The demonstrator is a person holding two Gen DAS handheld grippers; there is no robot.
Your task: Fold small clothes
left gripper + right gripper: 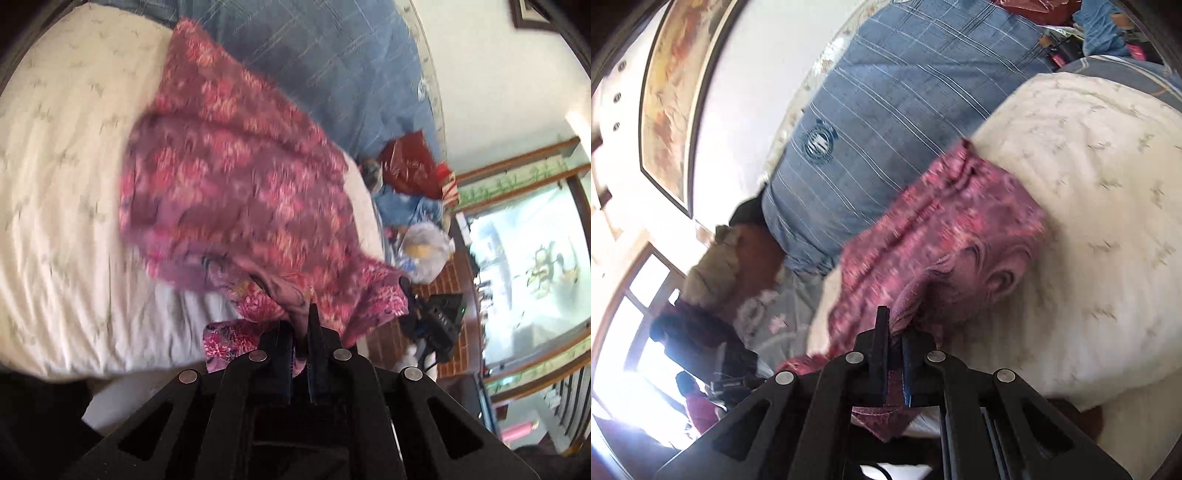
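Both claws, left [301, 325] and right [895, 332], pinch the blurred pink-and-purple flowered garment [236, 177].

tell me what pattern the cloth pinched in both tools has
A blurred pink-and-maroon floral print on the thin fabric garment, clearest in the left wrist view.

Daylight floods in through blown-out windows [624, 354], bright on the cream bedspread [55, 184], while motion blur smears the pink garment [236, 177] and the fisheye bends walls and frames into dark, vignetted corners at the edges
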